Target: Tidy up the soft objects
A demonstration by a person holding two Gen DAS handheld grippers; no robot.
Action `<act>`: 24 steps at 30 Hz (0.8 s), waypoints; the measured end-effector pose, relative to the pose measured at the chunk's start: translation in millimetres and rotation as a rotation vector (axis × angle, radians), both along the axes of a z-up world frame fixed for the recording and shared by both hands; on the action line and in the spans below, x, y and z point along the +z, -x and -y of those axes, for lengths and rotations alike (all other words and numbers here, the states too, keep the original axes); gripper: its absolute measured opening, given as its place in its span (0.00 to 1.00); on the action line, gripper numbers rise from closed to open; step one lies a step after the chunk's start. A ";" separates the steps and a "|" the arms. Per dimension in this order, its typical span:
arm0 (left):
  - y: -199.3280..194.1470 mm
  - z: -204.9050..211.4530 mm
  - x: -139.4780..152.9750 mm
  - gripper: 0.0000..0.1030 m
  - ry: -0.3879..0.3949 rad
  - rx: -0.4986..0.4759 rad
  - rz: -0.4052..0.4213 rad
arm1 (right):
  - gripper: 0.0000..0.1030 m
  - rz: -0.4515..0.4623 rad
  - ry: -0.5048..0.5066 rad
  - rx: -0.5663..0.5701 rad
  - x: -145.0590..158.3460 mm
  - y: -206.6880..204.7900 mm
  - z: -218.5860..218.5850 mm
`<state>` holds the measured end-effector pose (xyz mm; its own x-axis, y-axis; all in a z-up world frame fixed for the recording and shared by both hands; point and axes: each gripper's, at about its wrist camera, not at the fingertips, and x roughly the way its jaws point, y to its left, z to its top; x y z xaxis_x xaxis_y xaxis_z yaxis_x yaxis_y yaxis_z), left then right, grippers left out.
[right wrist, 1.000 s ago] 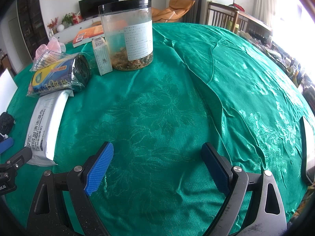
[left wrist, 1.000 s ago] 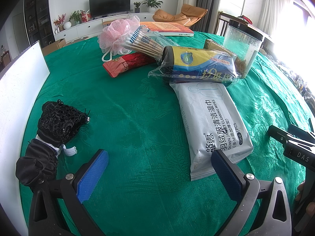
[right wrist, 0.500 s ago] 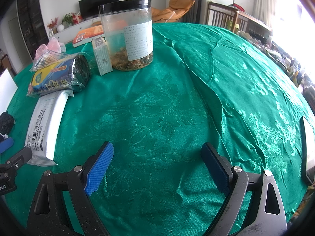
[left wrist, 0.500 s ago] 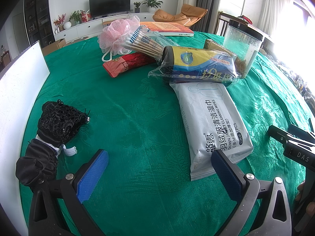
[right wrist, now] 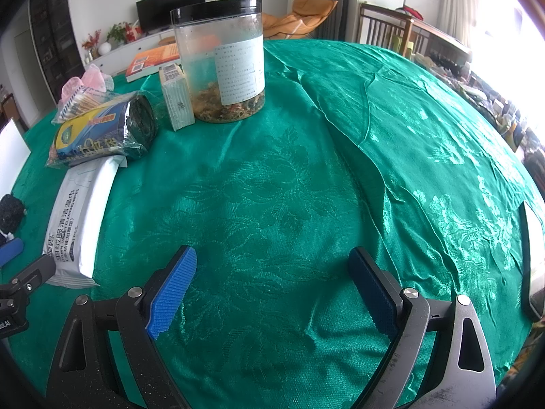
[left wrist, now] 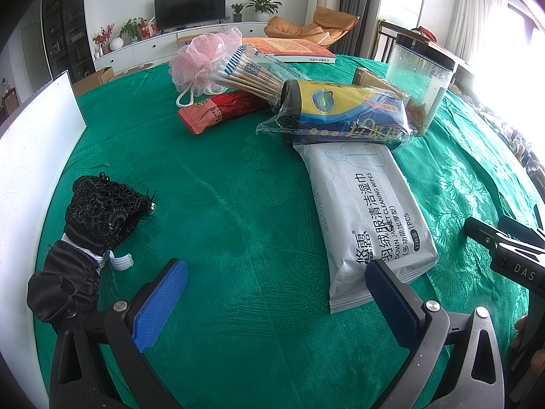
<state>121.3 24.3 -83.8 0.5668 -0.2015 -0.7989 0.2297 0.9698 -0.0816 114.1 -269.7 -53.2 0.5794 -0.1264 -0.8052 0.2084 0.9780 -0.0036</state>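
Note:
A black lace pouch [left wrist: 102, 208] with a black cloth bundle [left wrist: 64, 283] lies at the left on the green tablecloth [left wrist: 231, 197]. A grey pack of cleaning wipes [left wrist: 368, 214] lies just ahead of my left gripper [left wrist: 276, 286], which is open and holds nothing. Behind the wipes lie a blue-and-yellow roll in plastic wrap [left wrist: 344, 116], a red packet [left wrist: 224, 110], a pack of cotton swabs [left wrist: 252, 75] and a pink mesh sponge [left wrist: 201, 58]. My right gripper [right wrist: 272, 269] is open over bare cloth, with the wipes pack [right wrist: 78, 225] to its left.
A clear jar with a black lid [right wrist: 221, 61] and a small box [right wrist: 177, 99] stand at the back. A white board [left wrist: 30, 156] stands along the left edge. A book [left wrist: 289, 49] lies at the far side. A phone-like slab [right wrist: 533, 255] lies at the right edge.

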 end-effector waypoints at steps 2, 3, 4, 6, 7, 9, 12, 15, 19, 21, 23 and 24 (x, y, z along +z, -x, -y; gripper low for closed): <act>0.2 -0.1 0.0 1.00 0.000 0.000 0.000 | 0.90 0.000 0.000 0.000 -0.1 0.1 -0.2; 0.0 0.0 0.0 1.00 0.000 0.000 0.000 | 0.90 0.000 0.000 0.000 0.1 -0.1 0.2; 0.2 0.0 0.0 1.00 0.000 0.000 0.000 | 0.90 0.000 0.000 0.000 -0.1 0.2 -0.4; 0.0 0.0 0.0 1.00 0.000 0.000 0.000 | 0.90 0.000 0.000 0.000 0.0 0.0 0.0; 0.2 0.0 0.0 1.00 0.000 0.000 0.000 | 0.90 0.000 0.000 0.000 0.7 -1.5 2.5; 0.0 0.0 0.0 1.00 0.000 0.000 0.000 | 0.90 0.000 0.000 0.000 0.2 -0.5 0.9; -0.3 0.2 0.0 1.00 0.000 0.000 0.000 | 0.90 0.000 0.000 0.000 0.5 -1.1 1.7; -0.3 0.2 0.0 1.00 0.000 0.000 0.000 | 0.90 0.000 0.000 0.000 0.7 -1.6 2.6; 0.2 0.0 0.0 1.00 0.000 0.000 0.000 | 0.90 0.000 0.000 0.000 1.8 -3.4 5.5; 0.2 0.0 0.0 1.00 0.000 0.000 0.000 | 0.90 0.000 0.000 0.000 1.5 -2.3 3.8; 0.1 0.0 0.0 1.00 0.000 0.000 0.000 | 0.90 0.000 0.000 0.000 1.7 -2.5 4.0; -0.1 0.1 0.0 1.00 0.000 0.000 0.000 | 0.90 0.000 0.000 0.001 1.8 -2.7 4.4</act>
